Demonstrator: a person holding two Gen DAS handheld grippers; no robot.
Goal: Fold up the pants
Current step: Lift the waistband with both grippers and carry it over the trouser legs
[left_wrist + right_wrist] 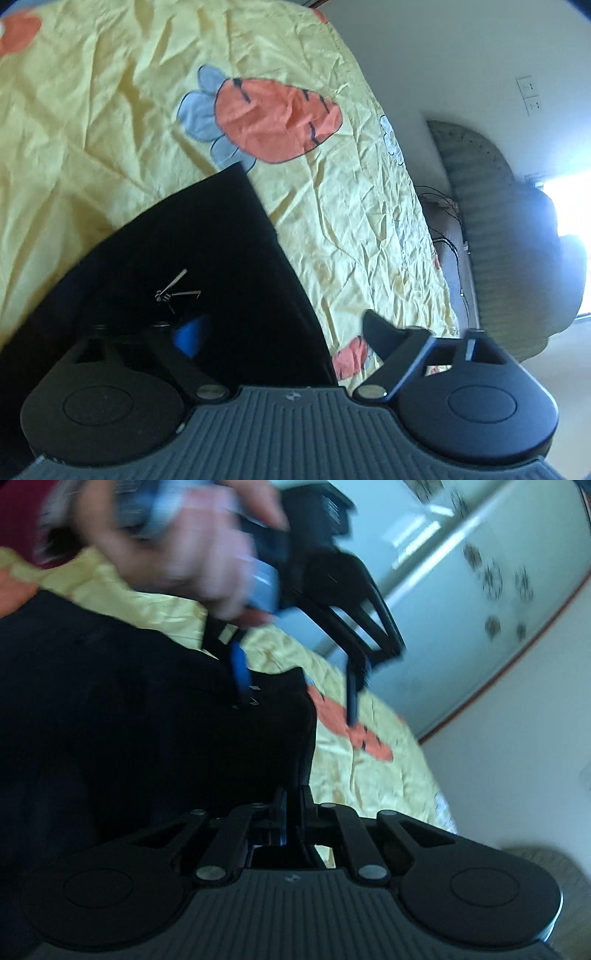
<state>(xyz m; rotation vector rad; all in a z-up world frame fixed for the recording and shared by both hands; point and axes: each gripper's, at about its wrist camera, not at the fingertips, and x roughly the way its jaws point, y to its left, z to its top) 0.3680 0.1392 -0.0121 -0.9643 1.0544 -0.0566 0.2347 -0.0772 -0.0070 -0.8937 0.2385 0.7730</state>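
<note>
Already the right gripper [293, 805] pinches the pants [129, 720] edge low-centre; left gripper [295, 705] straddles it open, unclamped, for lifting.

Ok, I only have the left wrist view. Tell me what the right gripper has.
Observer: The right gripper is shut on an edge of the black pants.
Operator: Describe my left gripper from that side.
Observer: The left gripper is open and points down at the bed, one finger over the pants, the other over the yellow sheet.
Operator: Say what holds it.
Observer: A hand grips its handle.
</note>
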